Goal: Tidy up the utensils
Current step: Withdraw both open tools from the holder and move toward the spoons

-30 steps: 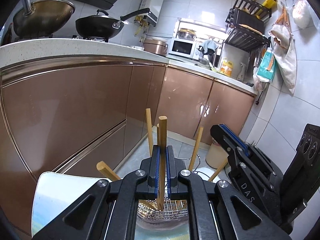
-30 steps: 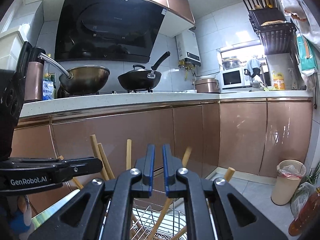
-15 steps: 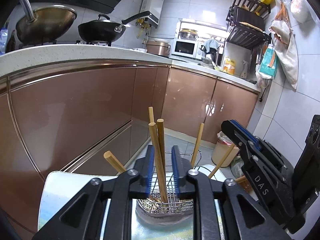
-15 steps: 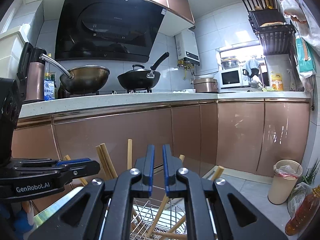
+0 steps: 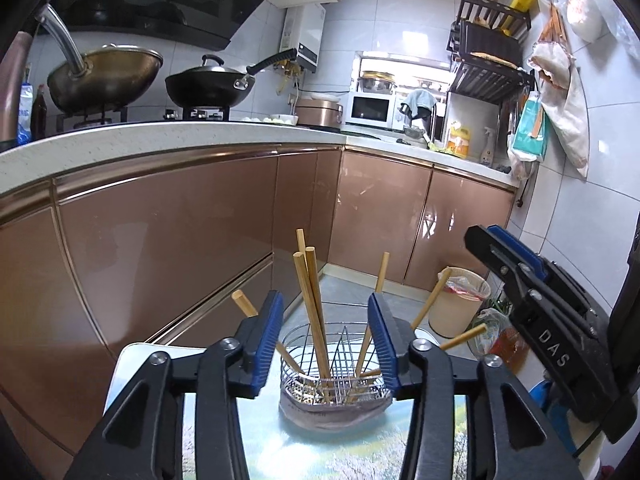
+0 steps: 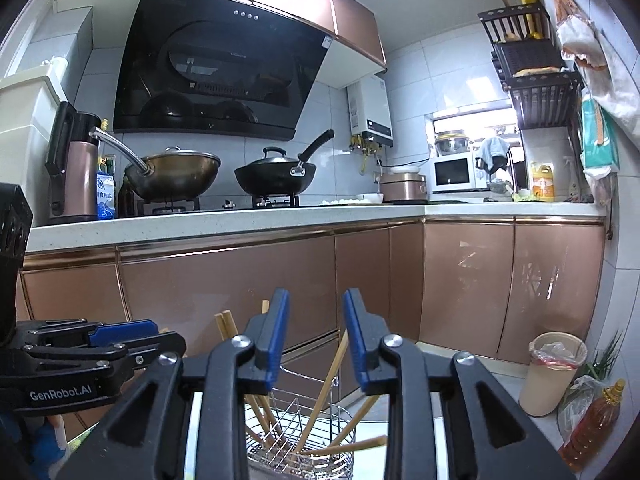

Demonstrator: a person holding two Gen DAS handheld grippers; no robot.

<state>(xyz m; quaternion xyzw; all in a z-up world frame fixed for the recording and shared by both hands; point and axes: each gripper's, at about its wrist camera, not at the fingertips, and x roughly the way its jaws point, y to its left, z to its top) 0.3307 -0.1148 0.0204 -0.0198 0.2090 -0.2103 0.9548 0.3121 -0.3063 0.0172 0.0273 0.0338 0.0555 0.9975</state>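
Note:
A wire utensil basket [image 5: 334, 378] stands on a small table with a printed cover [image 5: 136, 364]. Several wooden chopsticks [image 5: 310, 300] lean in it at different angles. My left gripper [image 5: 326, 326] hangs just in front of and above the basket, its jaws opening, and the blue pads touch nothing. The chopsticks show in the gap but stand free in the basket. My right gripper [image 6: 316, 316] hovers over the same basket [image 6: 304, 440], its jaws also opening around empty air, with chopsticks [image 6: 329, 376] below. Each gripper shows in the other's view: the right gripper [image 5: 494, 242], the left gripper [image 6: 136, 330].
Brown cabinet fronts [image 5: 168, 240] run close behind the table under a white counter [image 5: 160, 140] with two woks [image 5: 208, 88]. On the floor to the right stand a beige bin [image 6: 554, 372] and an oil bottle [image 6: 592, 420].
The left gripper, shut on a chopstick a second ago, has let it go into the basket, opened wide and drawn back upward. The right gripper's jaws have widened and it has risen.

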